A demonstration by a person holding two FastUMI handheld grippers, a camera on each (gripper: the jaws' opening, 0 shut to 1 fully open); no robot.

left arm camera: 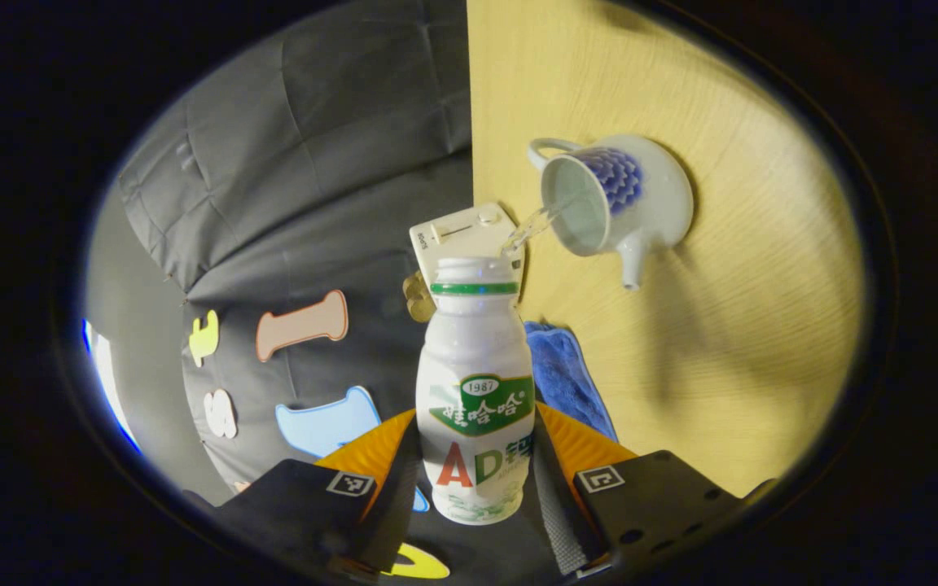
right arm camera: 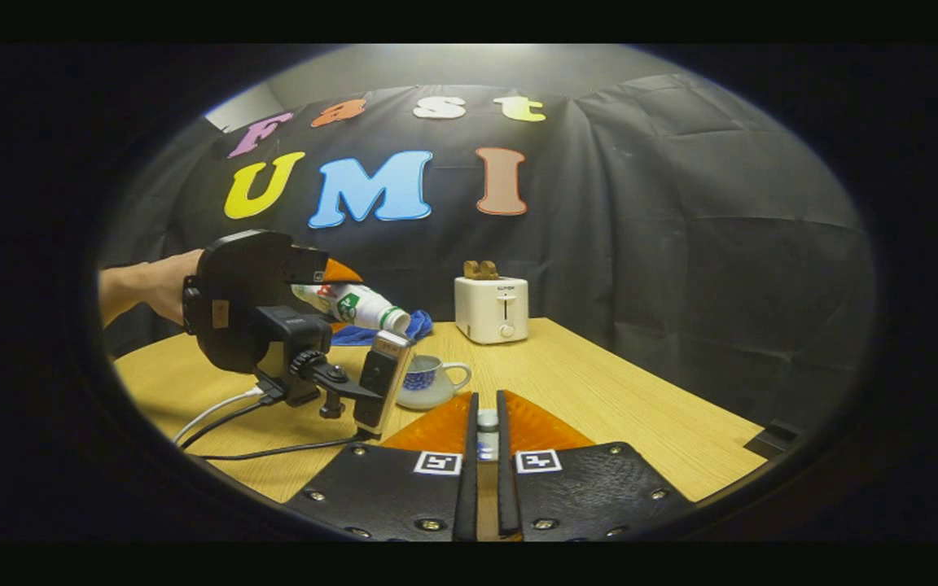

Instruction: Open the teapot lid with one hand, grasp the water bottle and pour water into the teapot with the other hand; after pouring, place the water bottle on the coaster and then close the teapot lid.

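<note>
Water (left arm camera: 530,228) runs in a thin clear stream from the uncapped mouth of the water bottle (left arm camera: 475,391) into the open top of the teapot (left arm camera: 620,199); in the left gripper view the left gripper (left arm camera: 475,480) clamps the bottle's lower body, one finger pressed on each side of it; the teapot, white with a blue flower pattern, sits on the wooden table (left arm camera: 721,342) at about one o'clock from the bottle's mouth, its spout toward six o'clock and its handle toward ten; a white toaster (left arm camera: 469,232) stands just behind the bottle's neck, and a blue cloth (left arm camera: 567,374) lies on the table at the bottle's four o'clock.

In the right gripper view the left gripper (right arm camera: 330,281), held by a hand (right arm camera: 164,285) at nine o'clock, tilts the bottle (right arm camera: 359,308) mouth-down above the teapot (right arm camera: 430,381); the right gripper (right arm camera: 486,431) sits at six o'clock with its fingers drawn nearly together on a small pale knobbed piece, probably the teapot lid (right arm camera: 487,423), though little of it shows; the toaster (right arm camera: 492,308) stands at the table's far edge at twelve o'clock, with the cloth (right arm camera: 416,327) to its left; cables (right arm camera: 233,411) trail across the table (right arm camera: 640,407) below the left gripper.
</note>
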